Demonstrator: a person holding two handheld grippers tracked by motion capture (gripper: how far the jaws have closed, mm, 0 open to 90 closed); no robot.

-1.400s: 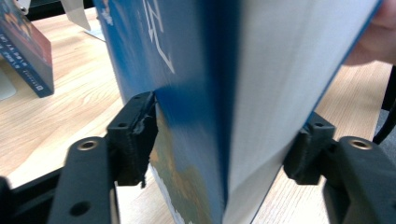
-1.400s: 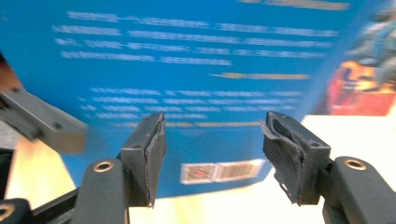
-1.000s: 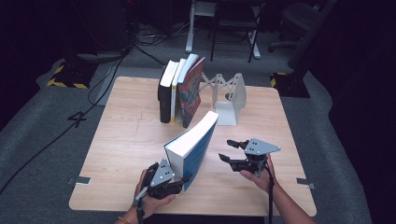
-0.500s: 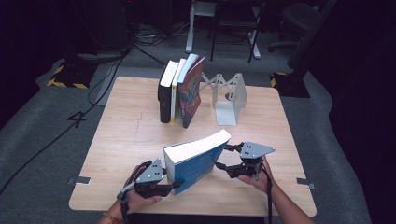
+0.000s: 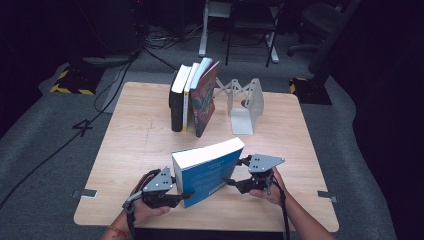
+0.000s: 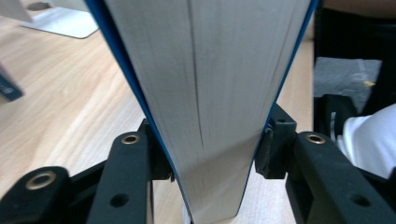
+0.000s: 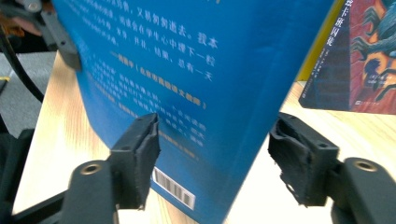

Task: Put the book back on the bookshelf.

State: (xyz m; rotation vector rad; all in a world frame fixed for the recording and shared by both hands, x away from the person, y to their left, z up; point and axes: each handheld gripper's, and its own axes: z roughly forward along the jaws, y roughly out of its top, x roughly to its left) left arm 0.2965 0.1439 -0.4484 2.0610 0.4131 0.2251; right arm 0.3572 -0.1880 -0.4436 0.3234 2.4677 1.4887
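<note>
Blue book (image 5: 207,172) getting carried near table's (image 5: 130,150) front edge, left gripper (image 5: 172,196) pinching its page block, right gripper (image 5: 235,172) sitting spread beside cover (pads not pressing). Next, I'd guess: standing it up by row of three books (image 5: 192,97) next to single white bookend (image 5: 245,105).

This looks like a lab or recording studio rather than a home. A plain wooden table (image 5: 150,145) stands alone on grey carpet (image 5: 45,165), with a number marked on the floor (image 5: 82,127) beside it and brackets (image 5: 86,192) fixing its edges. Black cables (image 5: 112,80) trail across the carpet, yellow-and-black hazard tape (image 5: 67,90) marks a stand's base, and office-chair legs (image 5: 250,45) and dark equipment fill the unlit background.
</note>
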